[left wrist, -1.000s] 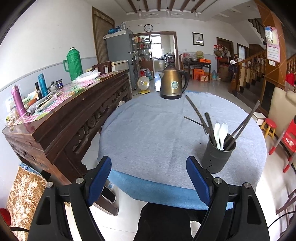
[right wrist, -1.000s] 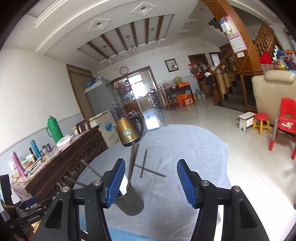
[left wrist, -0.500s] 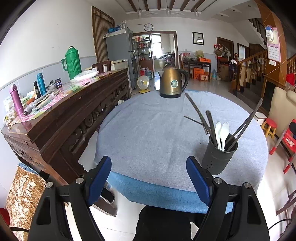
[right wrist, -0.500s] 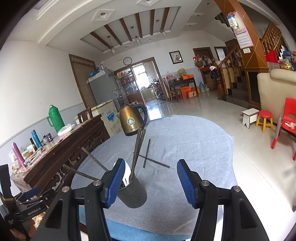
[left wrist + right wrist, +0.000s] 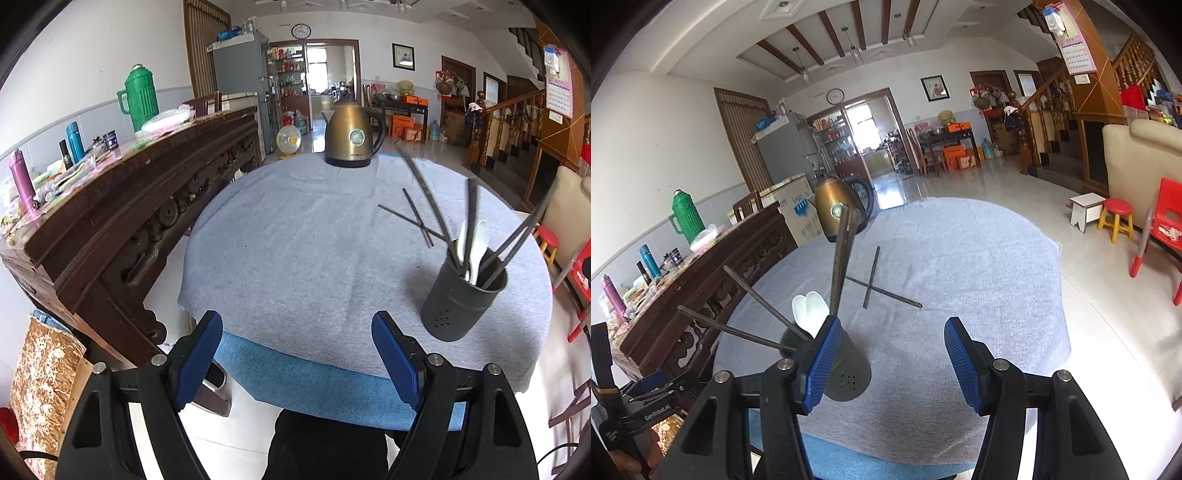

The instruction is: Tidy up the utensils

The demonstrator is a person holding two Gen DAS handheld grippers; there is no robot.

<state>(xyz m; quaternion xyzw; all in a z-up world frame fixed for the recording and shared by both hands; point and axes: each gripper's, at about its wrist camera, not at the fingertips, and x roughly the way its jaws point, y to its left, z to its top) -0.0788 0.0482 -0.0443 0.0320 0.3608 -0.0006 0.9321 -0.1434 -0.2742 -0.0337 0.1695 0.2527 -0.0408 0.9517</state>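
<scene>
A dark grey utensil cup (image 5: 458, 299) stands near the front right of the round table and holds several dark chopsticks and two white spoons (image 5: 474, 251). It shows in the right wrist view (image 5: 849, 365) too, partly behind the left finger. Two dark chopsticks (image 5: 417, 221) lie crossed on the grey cloth behind the cup, also seen in the right wrist view (image 5: 875, 284). My left gripper (image 5: 295, 354) is open and empty, above the table's front edge. My right gripper (image 5: 890, 362) is open and empty, just right of the cup.
A brass kettle (image 5: 351, 134) stands at the table's far edge. A carved wooden sideboard (image 5: 122, 214) with flasks and a green thermos (image 5: 138, 98) runs along the left. Red stools and chairs (image 5: 1160, 218) stand on the floor at the right.
Both grippers have tilted downward and shifted; more of the table and the crossed chopsticks show. The cup has not moved. Both grippers stay open.
</scene>
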